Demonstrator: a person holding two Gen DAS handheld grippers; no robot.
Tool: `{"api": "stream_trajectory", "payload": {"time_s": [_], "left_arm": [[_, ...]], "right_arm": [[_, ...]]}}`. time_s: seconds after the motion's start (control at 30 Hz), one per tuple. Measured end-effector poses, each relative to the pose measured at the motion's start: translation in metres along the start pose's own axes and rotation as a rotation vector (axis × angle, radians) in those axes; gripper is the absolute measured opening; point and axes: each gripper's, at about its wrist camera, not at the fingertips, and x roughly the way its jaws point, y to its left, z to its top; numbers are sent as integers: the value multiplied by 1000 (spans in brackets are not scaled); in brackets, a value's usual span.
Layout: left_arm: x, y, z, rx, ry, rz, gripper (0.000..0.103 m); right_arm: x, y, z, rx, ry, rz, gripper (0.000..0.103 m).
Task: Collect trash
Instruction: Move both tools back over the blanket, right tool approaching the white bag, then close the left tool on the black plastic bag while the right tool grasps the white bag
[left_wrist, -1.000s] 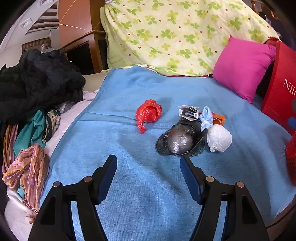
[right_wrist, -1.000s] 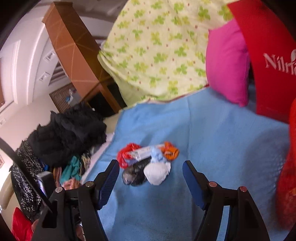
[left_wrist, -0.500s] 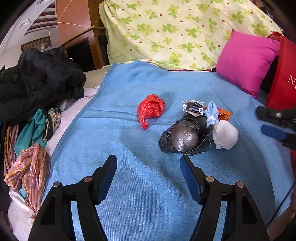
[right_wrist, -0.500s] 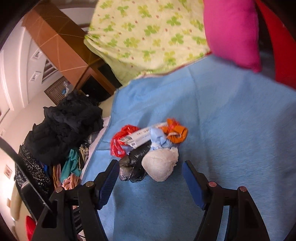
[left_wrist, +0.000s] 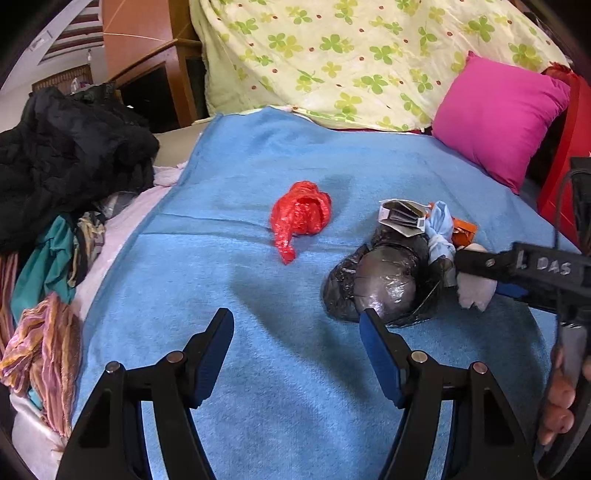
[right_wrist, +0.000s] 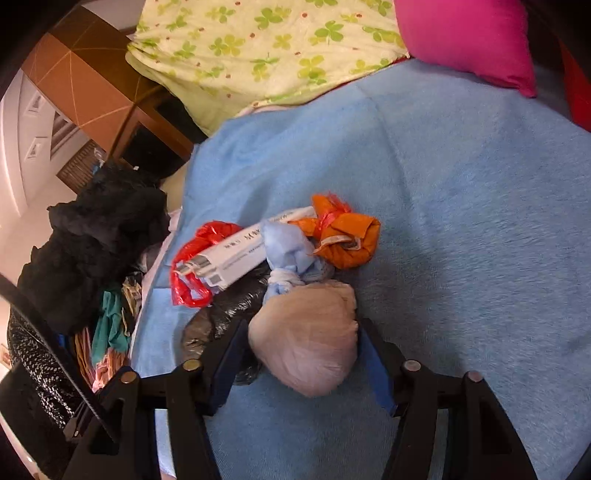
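- Since the earlier frame the right gripper (right_wrist: 303, 354) has swung down onto the trash pile on the blue blanket (right_wrist: 461, 221), and its jaws have just been closing with the white bundle (right_wrist: 306, 339) between them; both pads now sit against its sides.
- White bundle lies at the near edge of the pile, touching the black bag (left_wrist: 384, 284), with the pale blue knot (right_wrist: 291, 254) and orange wrapper (right_wrist: 347, 240) just beyond it and the folded carton (right_wrist: 236, 254) resting on the black bag.
- Left gripper (left_wrist: 295, 354) hovers with its fingers wide apart and nothing between them, just short of the black bag; the red bag (left_wrist: 299, 218) lies apart, further out from the black bag.
- To do this grasp well, I judge the squeeze should be firm enough to bite the soft bundle, then lift straight up.
- Risk: the blue knot seems tied to the white bundle, so neighbours may drag along.
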Motion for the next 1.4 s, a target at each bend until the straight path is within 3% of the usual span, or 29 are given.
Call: {"api": "stream_trajectory", "payload": {"time_s": [0.03,0.13,0.4,0.73,0.77,0.87,0.97,1.17,1.4], "left_arm": [[1,-1,1,3,1,-5,71],[3,-5,3,6,-3,-28,71],[15,-24,13,6,7,-152,72],[49,-43,23,-22,87,-200,72],[50,-42,23,-33,91,-211,69],[58,-42,21,-55,121,-244,39],[57,-40,18,-74,128,-254,32],[39,-40,10,-74,98,-253,27],[13,-32,-10,-77,117,-237,27]], "right_arm": [[2,0,0,-4,14,3,48],[-1,3,0,-23,14,-4,44],[-47,-21,9,17,-55,-1,44],[-78,-42,4,20,-61,-37,44],[-81,-42,3,15,-64,-40,44],[-88,-41,1,7,-72,-42,44],[-96,-41,-1,2,-84,-45,43],[-109,-36,-4,-25,-105,-54,43],[-111,-32,-10,-53,-99,-80,43]]}}
